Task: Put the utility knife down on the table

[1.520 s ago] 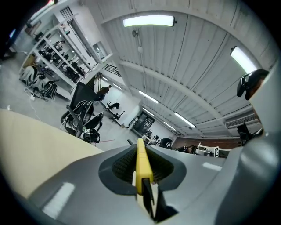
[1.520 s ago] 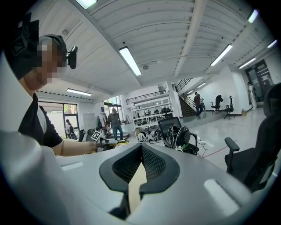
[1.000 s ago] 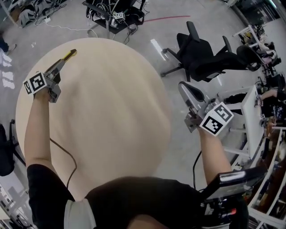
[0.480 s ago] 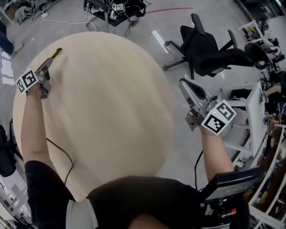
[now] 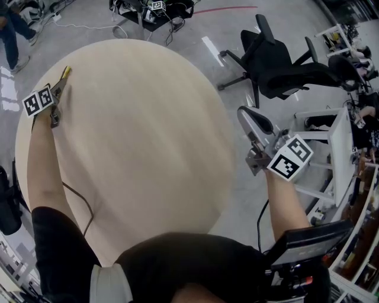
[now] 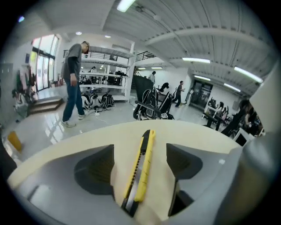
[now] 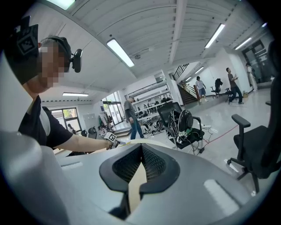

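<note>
The utility knife (image 6: 140, 171), yellow with a black near end, lies lengthwise between the jaws of the left gripper (image 5: 58, 90), its far tip pointing toward the table's far rim. In the left gripper view it appears to rest flat on the pale wood, with a strip of bare tabletop showing on each side of it. The jaws are opening, and neither dark pad touches the knife.

In the head view the knife's tip (image 5: 66, 71) sits close to the far-left edge of the round table (image 5: 142, 136), so little wood is left beyond it there. Inward from the left gripper the tabletop is bare across to its right rim, apart from the person's left forearm (image 5: 44, 171) and a thin dark cable (image 5: 83, 204) that crosses the near-left part.

The right gripper (image 5: 244, 115) hangs off the table, just past its right edge and over the grey floor. Its jaws are closed together at the tips with nothing between them, and a sliver of the pale table shows through the narrow gap lower down.

Beyond the right rim a black office chair (image 5: 278, 65) stands near the right gripper, and a white desk (image 5: 334, 148) lies farther right. Past the far rim a dark chair laden with cables (image 5: 151, 15) stands on the floor. A person (image 6: 73, 83) stands on the open floor beyond the table's far-left side, well apart from the knife.
</note>
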Tool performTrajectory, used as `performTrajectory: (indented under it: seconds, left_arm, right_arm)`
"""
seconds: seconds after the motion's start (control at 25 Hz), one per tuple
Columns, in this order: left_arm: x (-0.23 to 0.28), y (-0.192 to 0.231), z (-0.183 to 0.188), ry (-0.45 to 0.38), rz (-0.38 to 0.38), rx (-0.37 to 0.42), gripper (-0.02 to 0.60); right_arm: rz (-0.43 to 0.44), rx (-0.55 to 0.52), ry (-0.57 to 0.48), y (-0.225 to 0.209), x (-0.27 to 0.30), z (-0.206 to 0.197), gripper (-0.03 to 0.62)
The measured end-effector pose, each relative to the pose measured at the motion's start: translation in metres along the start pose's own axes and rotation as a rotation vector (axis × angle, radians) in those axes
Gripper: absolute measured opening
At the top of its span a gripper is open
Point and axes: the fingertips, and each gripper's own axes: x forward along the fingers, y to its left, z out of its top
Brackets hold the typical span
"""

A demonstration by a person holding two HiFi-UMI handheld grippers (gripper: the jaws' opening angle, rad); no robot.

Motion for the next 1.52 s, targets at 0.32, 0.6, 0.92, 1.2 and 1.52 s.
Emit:
performTrajectory:
  seconds: [0.32,0.6,0.92,1.2,1.52]
  left_arm:
    - [-0.005,0.001,0.022,-0.085,0.011,0.032,0.382]
    - [-0.015,-0.014,0.037,-0.134,-0.007,0.045,0.382]
    - [-0.055,-0.033,0.058,-0.184,0.003,0.056,0.38]
    - [-0.091,-0.085,0.072,-0.244,-0.106,0.08,0.297]
    - [-0.181,-0.237,0.058,-0.321,-0.317,0.091,0.135]
  right_arm:
    - [-0.014,0.016,-0.012,-0.002,-0.004,0.0,0.015]
    - [-0.035,0.009,-0.033,-0.003,-0.024,0.005,0.015]
    - [-0.046,-0.003,-0.062,0.01,-0.061,0.02,0.015]
    - [-0.072,-0.034,-0.106,0.027,-0.095,0.039,0.015]
    - [-0.089,-0.044,-0.128,0.05,-0.202,0.049,0.015]
